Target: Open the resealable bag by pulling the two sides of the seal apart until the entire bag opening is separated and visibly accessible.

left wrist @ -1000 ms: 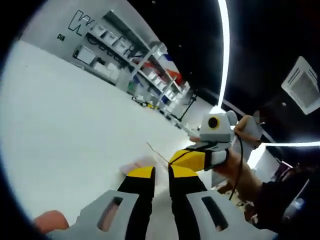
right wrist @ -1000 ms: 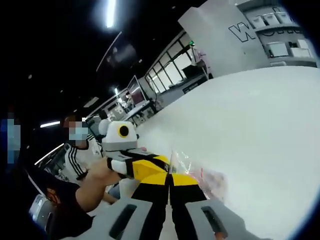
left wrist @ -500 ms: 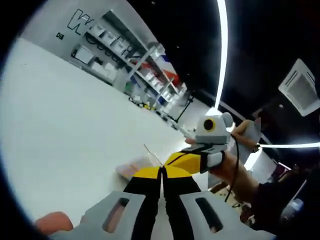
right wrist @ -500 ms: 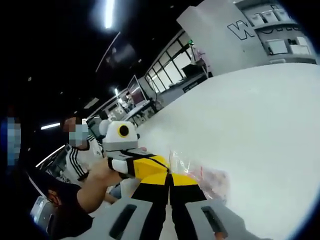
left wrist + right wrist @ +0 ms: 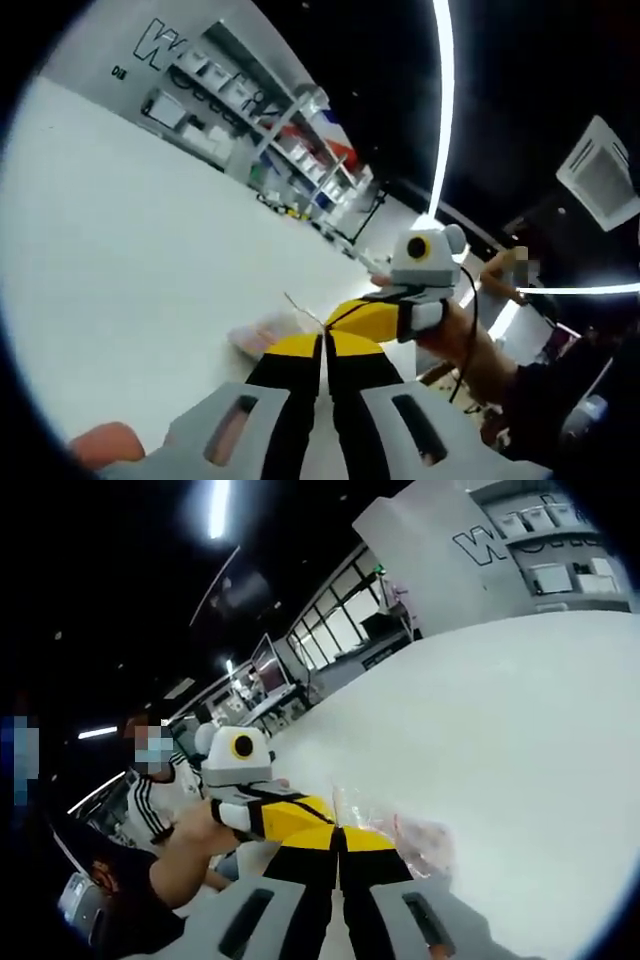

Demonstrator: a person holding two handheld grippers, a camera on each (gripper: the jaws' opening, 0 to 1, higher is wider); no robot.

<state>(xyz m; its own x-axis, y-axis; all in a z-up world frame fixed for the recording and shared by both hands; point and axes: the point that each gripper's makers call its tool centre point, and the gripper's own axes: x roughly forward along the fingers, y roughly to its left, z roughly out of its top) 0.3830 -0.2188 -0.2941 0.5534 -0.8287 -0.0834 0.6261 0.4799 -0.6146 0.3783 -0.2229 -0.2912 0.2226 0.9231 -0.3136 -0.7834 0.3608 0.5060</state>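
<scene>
Left gripper (image 5: 322,345) is pinching one seal lip of the bag (image 5: 400,832) | right gripper (image 5: 338,838) is clamping the opposite lip, ready for pulling apart | table (image 5: 520,740) is lying below.

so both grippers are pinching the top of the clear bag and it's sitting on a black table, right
Not quite: the table is white, not black, as the right gripper view shows. The rest stands: the left gripper and the right gripper are both shut on the top edge of the clear bag.
</scene>
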